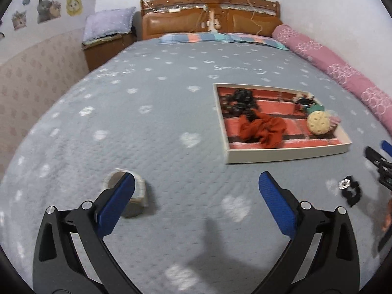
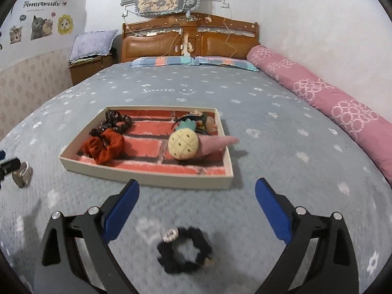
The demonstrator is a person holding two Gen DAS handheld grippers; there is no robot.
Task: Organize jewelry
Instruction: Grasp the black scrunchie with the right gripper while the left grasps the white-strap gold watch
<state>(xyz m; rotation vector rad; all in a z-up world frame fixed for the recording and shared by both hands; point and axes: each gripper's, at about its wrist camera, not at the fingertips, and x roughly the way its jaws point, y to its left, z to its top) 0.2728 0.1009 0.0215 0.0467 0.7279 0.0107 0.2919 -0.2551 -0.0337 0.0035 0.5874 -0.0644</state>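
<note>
A: Left wrist view first. Your left gripper [image 1: 196,188] stands spread wide over the grey bedspread [image 1: 147,127], with nothing between the blue pads. A pale bangle [image 1: 133,197] lies on the cover partly behind the left pad; I cannot tell whether they touch.

B: And the tray?

A: The shallow white tray [image 1: 281,156] sits toward the right side of the bed, well short of the wooden headboard [image 1: 210,17]. In it you have a rust-red scrunchie [image 1: 263,131], dark beads [image 1: 238,101] behind that, and a plush pineapple clip [image 1: 318,122] by its right wall.

B: What does the right wrist view give you?

A: Your right gripper [image 2: 197,189] is also wide apart and holds nothing. A black scrunchie [image 2: 183,251] with a small sparkly charm lies on the bedspread between the two fingers, touching neither, just short of the tray's near rim.

B: Anything along the edges?

A: A pink bolster [image 2: 318,90] runs along the bed's right edge, and striped pillows [image 2: 193,62] lie at the head.
</note>
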